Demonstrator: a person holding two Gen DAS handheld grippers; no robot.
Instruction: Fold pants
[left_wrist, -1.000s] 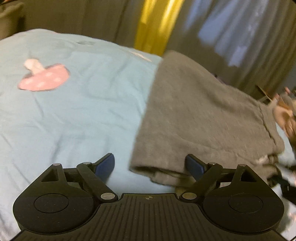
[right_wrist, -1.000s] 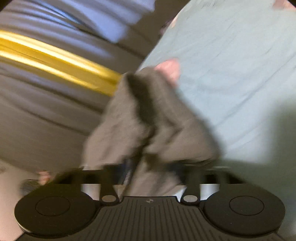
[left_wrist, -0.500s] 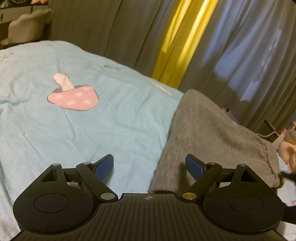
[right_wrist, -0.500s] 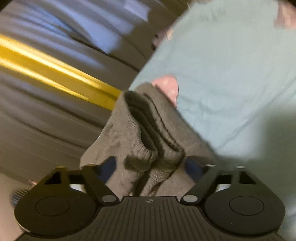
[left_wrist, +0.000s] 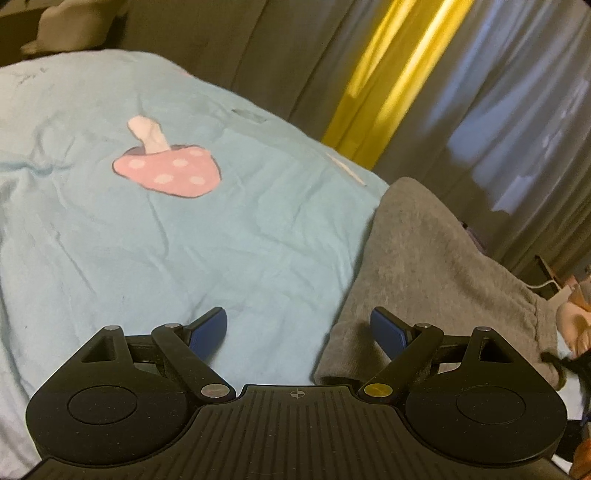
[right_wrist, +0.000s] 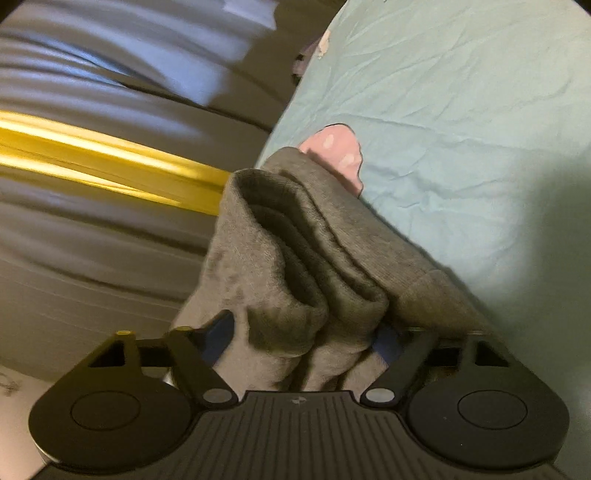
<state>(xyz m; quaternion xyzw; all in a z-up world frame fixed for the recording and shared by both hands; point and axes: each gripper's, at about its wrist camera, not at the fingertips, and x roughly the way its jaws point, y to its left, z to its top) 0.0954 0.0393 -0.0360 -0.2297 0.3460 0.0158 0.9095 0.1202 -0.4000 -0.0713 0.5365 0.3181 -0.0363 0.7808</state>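
While my right tongs (right_wrist: 301, 332) stand spread around the bunched end of the grey pants (right_wrist: 295, 258) at lower centre, not pinching, my left tongs (left_wrist: 298, 326) gape empty over the blue bedsheet (left_wrist: 184, 240). Folding looks nearly finished; next, I judge, comes pulling clear.

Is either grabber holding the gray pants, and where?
Left gripper is open, holding nothing. Right gripper looks open around the pants' bunched cuff ends; a real grip can't be confirmed.

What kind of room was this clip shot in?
Most likely a bedroom: grey knit pants lie on a light blue bedsheet with a pink mushroom print, and long grey and yellow curtains hang behind.
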